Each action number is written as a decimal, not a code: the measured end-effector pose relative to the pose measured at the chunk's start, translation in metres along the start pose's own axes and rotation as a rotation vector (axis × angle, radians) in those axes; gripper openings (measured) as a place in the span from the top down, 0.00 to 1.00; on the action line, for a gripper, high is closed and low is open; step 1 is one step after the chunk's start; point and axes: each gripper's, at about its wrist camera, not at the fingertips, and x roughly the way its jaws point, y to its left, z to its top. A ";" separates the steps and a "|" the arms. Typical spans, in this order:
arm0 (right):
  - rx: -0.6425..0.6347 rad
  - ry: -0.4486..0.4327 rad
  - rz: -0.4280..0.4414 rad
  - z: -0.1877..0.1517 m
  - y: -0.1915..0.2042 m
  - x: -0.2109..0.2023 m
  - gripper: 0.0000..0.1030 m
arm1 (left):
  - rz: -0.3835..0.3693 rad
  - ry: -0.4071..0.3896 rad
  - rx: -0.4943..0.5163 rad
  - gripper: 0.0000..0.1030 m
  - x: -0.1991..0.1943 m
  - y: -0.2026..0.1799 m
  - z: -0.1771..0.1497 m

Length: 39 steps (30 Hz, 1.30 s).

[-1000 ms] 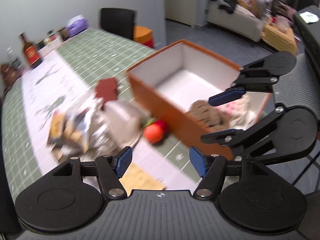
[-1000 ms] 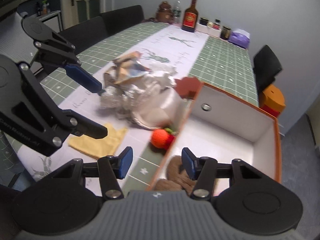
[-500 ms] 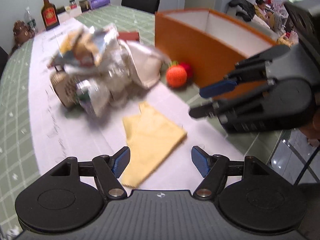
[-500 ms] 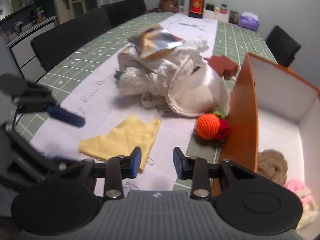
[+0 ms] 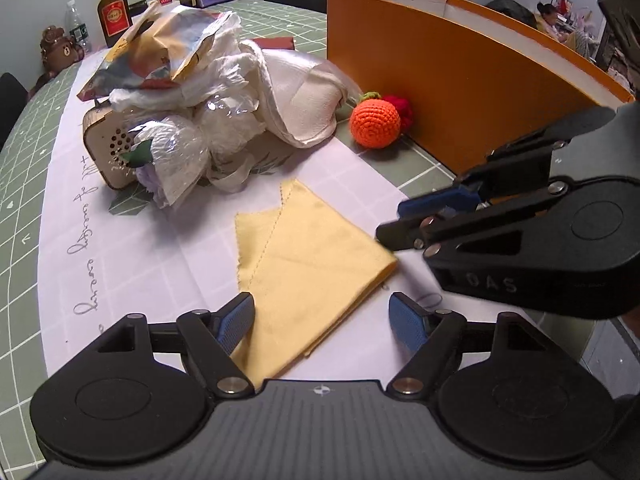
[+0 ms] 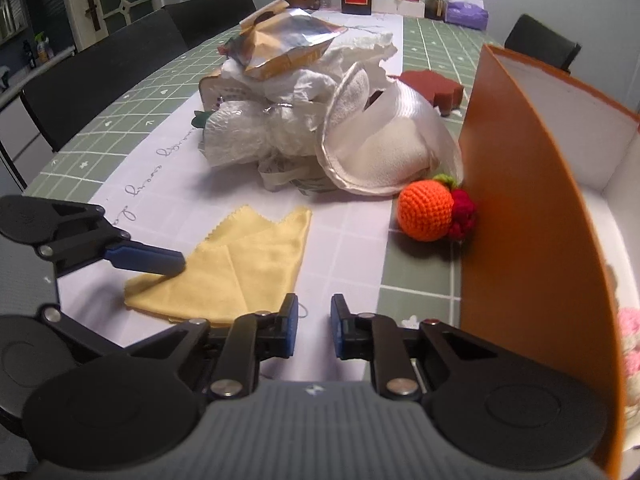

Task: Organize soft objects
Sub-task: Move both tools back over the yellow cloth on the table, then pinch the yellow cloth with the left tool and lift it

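Both grippers have swung away from the orange box over the last second and now hang low over the folded yellow cloth on the table, which suggests the cloth is the next soft thing to be tidied away. The left gripper is spread wide with the cloth's near edge lying between its blue pads, one pad right at the fabric. A second ago it was looking down into the box; now it sits close to the table surface. The right gripper has narrowed, its pads close together with only a small gap and nothing between them, and it hovers just beside the cloth's other corner, not yet touching as far as I can tell. The crocheted orange ball with its red bit rests against the outside wall of the box, still on the table. Behind it lies the heap of crinkled plastic and white satin fabric, untouched. Inside the box a pink knitted thing is just visible at the edge of the right view. My guess is that the cloth goes in next, with the ball and the satin piece left to follow.
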 end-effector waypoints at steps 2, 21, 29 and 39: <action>0.019 0.007 0.006 0.000 -0.002 0.003 0.85 | 0.004 -0.007 -0.006 0.12 0.002 0.000 0.002; 0.007 0.041 0.012 0.016 -0.003 0.015 0.83 | 0.040 -0.009 -0.032 0.90 0.004 0.016 0.014; -0.111 0.035 -0.018 0.028 0.008 0.009 0.83 | 0.076 0.008 -0.043 0.92 0.005 0.020 0.025; -0.335 0.021 -0.094 0.074 0.002 -0.010 0.67 | 0.080 -0.028 -0.056 0.92 -0.009 0.028 0.052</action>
